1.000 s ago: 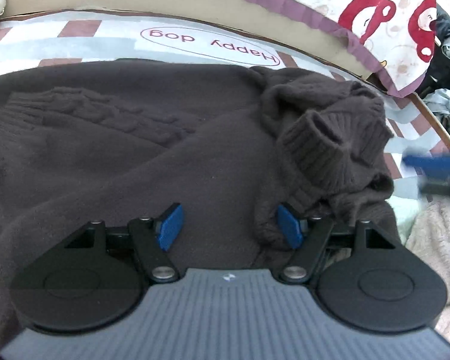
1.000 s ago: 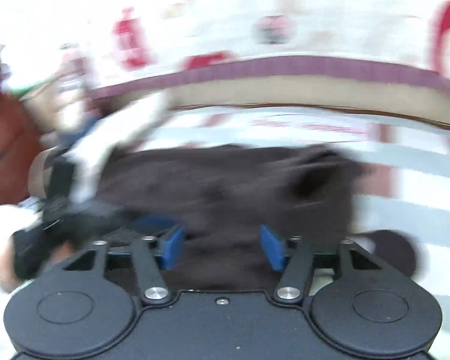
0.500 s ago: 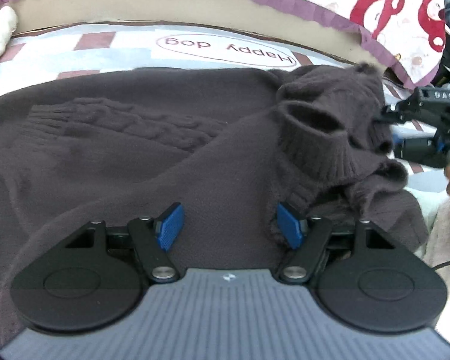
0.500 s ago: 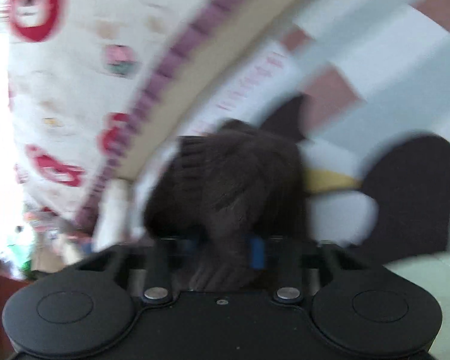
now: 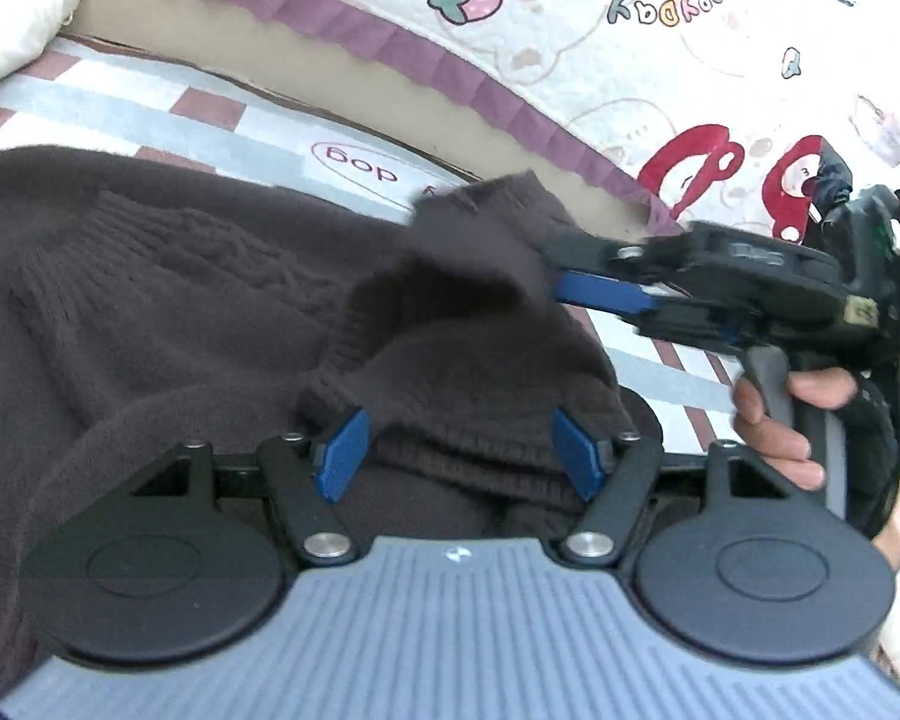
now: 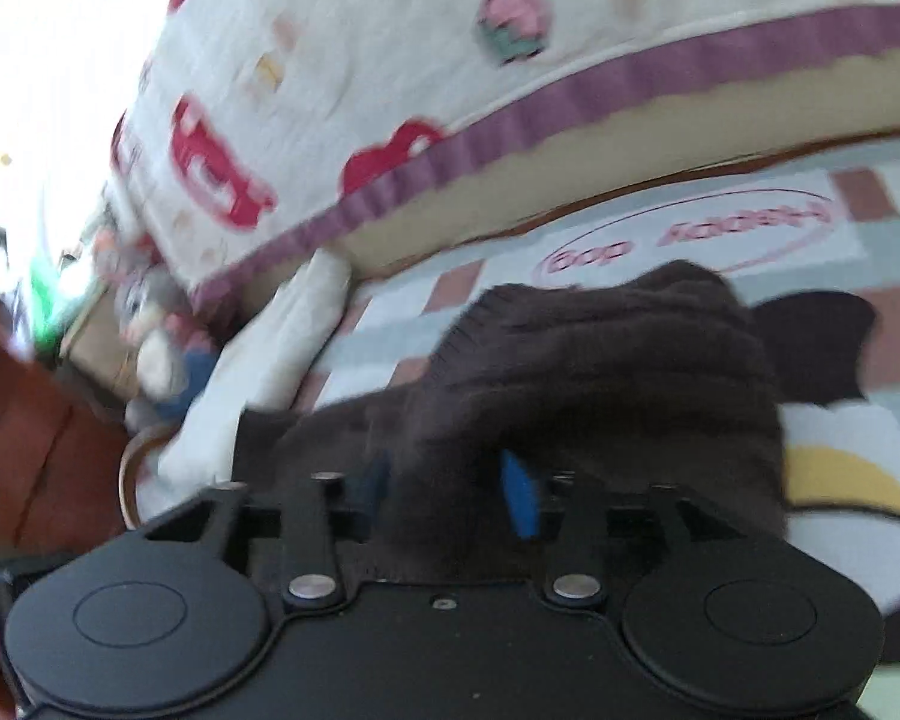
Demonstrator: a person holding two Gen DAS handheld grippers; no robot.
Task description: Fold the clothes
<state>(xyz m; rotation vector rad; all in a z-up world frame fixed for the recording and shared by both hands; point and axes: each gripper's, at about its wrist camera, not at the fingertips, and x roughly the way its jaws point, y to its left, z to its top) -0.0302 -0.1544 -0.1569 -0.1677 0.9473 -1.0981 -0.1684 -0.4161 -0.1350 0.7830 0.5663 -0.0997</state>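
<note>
"dog" is being read upside down in a pink oval on the checked mat (image 5: 150, 114), and "Happy Day" on the cartoon-print quilt (image 5: 660, 60). The dark brown knit sweater (image 5: 150, 312) is being spread over the mat, its ribbed sleeve (image 5: 468, 360) bunched up. The left claw (image 5: 459, 456) is being held spread and opening around the sleeve; the right claw (image 6: 444, 483) is being opened with knit between its pads.

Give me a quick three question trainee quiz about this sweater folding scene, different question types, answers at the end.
1. True or false: the brown sweater lies on a checked mat.
2. Which gripper has the sweater's bunched sleeve lifted? A) left gripper B) right gripper
3. Fill in: the word printed on the mat near the sweater reads "____".

Key: 1 true; 2 B, though its jaws are opening with knit between them; 3 dog.
</note>
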